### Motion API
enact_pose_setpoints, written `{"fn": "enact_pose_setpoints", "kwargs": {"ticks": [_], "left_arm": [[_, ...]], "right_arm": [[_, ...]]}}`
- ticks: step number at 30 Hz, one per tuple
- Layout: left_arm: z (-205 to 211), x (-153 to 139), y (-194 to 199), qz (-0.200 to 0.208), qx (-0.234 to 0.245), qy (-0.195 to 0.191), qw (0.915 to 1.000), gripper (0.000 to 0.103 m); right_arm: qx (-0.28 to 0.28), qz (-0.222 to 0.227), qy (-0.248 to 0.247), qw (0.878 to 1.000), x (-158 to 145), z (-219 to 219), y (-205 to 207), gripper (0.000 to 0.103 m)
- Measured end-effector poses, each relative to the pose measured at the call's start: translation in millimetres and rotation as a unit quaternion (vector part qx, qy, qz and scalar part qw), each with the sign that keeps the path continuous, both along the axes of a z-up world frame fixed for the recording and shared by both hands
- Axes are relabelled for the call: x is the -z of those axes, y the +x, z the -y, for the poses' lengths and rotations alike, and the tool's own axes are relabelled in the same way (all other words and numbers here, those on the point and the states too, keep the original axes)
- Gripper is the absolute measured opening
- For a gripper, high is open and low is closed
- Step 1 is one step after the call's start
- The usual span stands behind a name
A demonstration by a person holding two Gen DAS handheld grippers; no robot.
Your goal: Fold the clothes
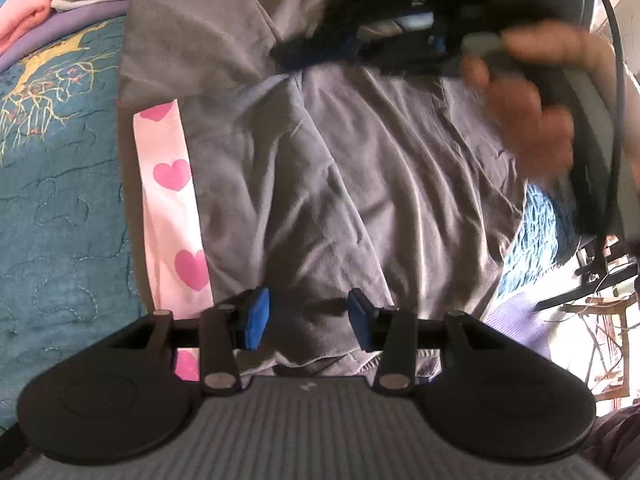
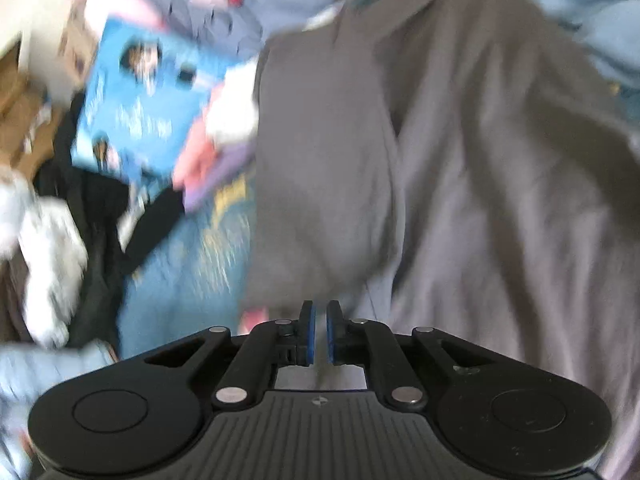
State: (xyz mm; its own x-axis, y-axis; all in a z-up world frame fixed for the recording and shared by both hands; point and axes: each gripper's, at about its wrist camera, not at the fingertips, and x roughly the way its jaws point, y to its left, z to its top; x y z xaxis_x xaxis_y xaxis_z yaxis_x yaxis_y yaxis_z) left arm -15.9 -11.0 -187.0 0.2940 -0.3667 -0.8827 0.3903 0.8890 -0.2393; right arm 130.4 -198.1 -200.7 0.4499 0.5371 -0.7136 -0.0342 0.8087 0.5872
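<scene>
We've got the grey garment (image 1: 340, 168) spread, creased, over the teal quilt (image 1: 60, 208), covering a pink heart-print cloth (image 1: 168, 184) toward the quilt's left side. Soft, light, floppy, so we'd grab hems/corners, not the middle. L gripper (image 1: 308, 316): spread, empty. R gripper (image 2: 320, 332): nearly pressed together; can't tell if pinching fabric.

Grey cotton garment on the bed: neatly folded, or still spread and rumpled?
Spread and rumpled. The grey cotton garment lies wide across the teal quilted bedspread, full of creases, without tidy folded edges.
</scene>
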Motion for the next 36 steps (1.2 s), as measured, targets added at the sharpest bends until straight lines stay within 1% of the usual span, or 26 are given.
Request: {"fn": "enact_pose_setpoints", "kwargs": {"ticks": [2, 3, 4, 5, 6, 7, 8, 9, 10, 11, 12, 13, 15, 17, 18, 20, 24, 26, 28, 29, 30, 31, 32, 33, 34, 36], "left_arm": [[1.4, 0.2, -1.2, 0.001, 0.002, 0.005, 1.0, 0.048], [2.1, 0.4, -1.8, 0.001, 0.002, 0.007, 1.0, 0.048], [2.3, 0.3, -2.3, 0.001, 0.002, 0.008, 1.0, 0.048], [2.4, 0.2, -2.7, 0.002, 0.001, 0.008, 1.0, 0.048], [2.2, -0.5, -3.5, 0.004, 0.0, 0.009, 1.0, 0.048], [2.1, -1.3, -4.2, 0.006, -0.001, 0.009, 0.9999, 0.048], [2.8, -3.3, -5.5, 0.012, -0.001, 0.012, 0.9999, 0.048], [3.5, -5.4, -6.8, 0.019, -0.001, 0.015, 0.9997, 0.048], [5.4, -8.8, -8.6, 0.03, 0.001, 0.02, 0.9994, 0.048], [7.8, -12.6, -10.7, 0.042, 0.004, 0.025, 0.9988, 0.048], [11.5, -17.2, -13.5, 0.055, 0.01, 0.032, 0.9979, 0.048], [15.5, -21.4, -16.2, 0.065, 0.017, 0.039, 0.997, 0.049], [24.8, -30.7, -19.2, 0.083, 0.031, 0.047, 0.9949, 0.052], [35.3, -40.6, -20.1, 0.1, 0.046, 0.049, 0.9927, 0.053], [40.7, -45.7, -20.7, 0.108, 0.054, 0.05, 0.9914, 0.054], [55.5, -57.6, -22.8, 0.119, 0.079, 0.048, 0.9886, 0.059], [94.7, -69.5, -3.7, 0.125, 0.136, 0.038, 0.9821, 0.06], [119.7, -73.5, 1.6, 0.127, 0.167, 0.03, 0.9773, 0.061], [147.4, -75.2, 1.4, 0.133, 0.2, 0.033, 0.9701, 0.061], [161.8, -74.6, -1.4, 0.14, 0.216, 0.038, 0.9656, 0.061], [176.3, -72.7, -3.2, 0.145, 0.233, 0.044, 0.9606, 0.061], [187.5, -70.2, -8.0, 0.148, 0.243, 0.046, 0.9576, 0.061], [196.9, -68.3, -10.2, 0.151, 0.251, 0.046, 0.955, 0.061], [206.0, -66.4, -12.4, 0.154, 0.259, 0.045, 0.9526, 0.061], [211.4, -64.1, -13.6, 0.156, 0.259, 0.043, 0.9522, 0.061], [216.9, -63.3, -13.6, 0.163, 0.257, 0.033, 0.952, 0.061]], "right_arm": [[0.016, -0.021, -0.028, 0.999, 14.8, 0.5, -2.2, 0.005], [0.034, -0.029, -0.015, 0.999, 19.6, 5.6, -3.6, 0.002], [0.05, -0.035, 0.009, 0.998, 22.3, 13.2, -6.9, 0.002], [0.061, -0.037, 0.029, 0.997, 20.1, 20.2, -11.1, 0.007], [0.069, -0.025, 0.039, 0.997, 13.6, 28.0, -17.9, 0.012], [0.078, -0.013, 0.048, 0.996, 7.1, 36.0, -24.9, 0.014], [0.093, 0.005, 0.048, 0.995, -1.1, 49.6, -35.5, 0.021], [0.109, 0.024, 0.047, 0.993, -9.2, 63.3, -46.4, 0.031], [0.14, 0.038, 0.038, 0.989, -16.0, 82.4, -61.1, 0.037], [0.174, 0.045, 0.027, 0.983, -19.1, 102.0, -72.2, 0.042], [0.209, 0.051, 0.016, 0.977, -22.1, 121.9, -83.5, 0.043], [0.253, 0.053, 0.004, 0.966, -22.0, 146.5, -98.3, 0.043], [0.335, 0.039, -0.013, 0.941, -17.6, 190.3, -126.6, 0.044], [0.392, 0.022, -0.026, 0.919, -9.4, 220.4, -149.7, 0.045], [0.408, 0.013, -0.03, 0.912, -4.5, 234.0, -159.3, 0.045], [0.433, 0.0, -0.033, 0.901, 5.6, 253.8, -173.8, 0.045], [0.467, -0.015, 0.004, 0.884, 27.1, 268.4, -176.5, 0.045], [0.471, -0.01, 0.03, 0.882, 35.2, 269.4, -171.0, 0.045], [0.474, 0.008, 0.054, 0.879, 43.7, 270.1, -164.4, 0.044], [0.477, 0.011, 0.06, 0.877, 44.2, 272.2, -161.9, 0.041], [0.481, 0.014, 0.067, 0.874, 44.8, 274.3, -159.5, 0.034], [0.484, 0.011, 0.072, 0.872, 46.2, 276.3, -157.9, 0.028], [0.486, 0.008, 0.078, 0.87, 47.5, 278.3, -156.3, 0.013], [0.485, 0.008, 0.083, 0.871, 46.9, 279.7, -155.9, 0.009], [0.485, 0.014, 0.084, 0.87, 43.4, 279.6, -157.1, 0.008], [0.476, 0.031, 0.085, 0.875, 33.9, 278.0, -161.4, 0.006]]}}
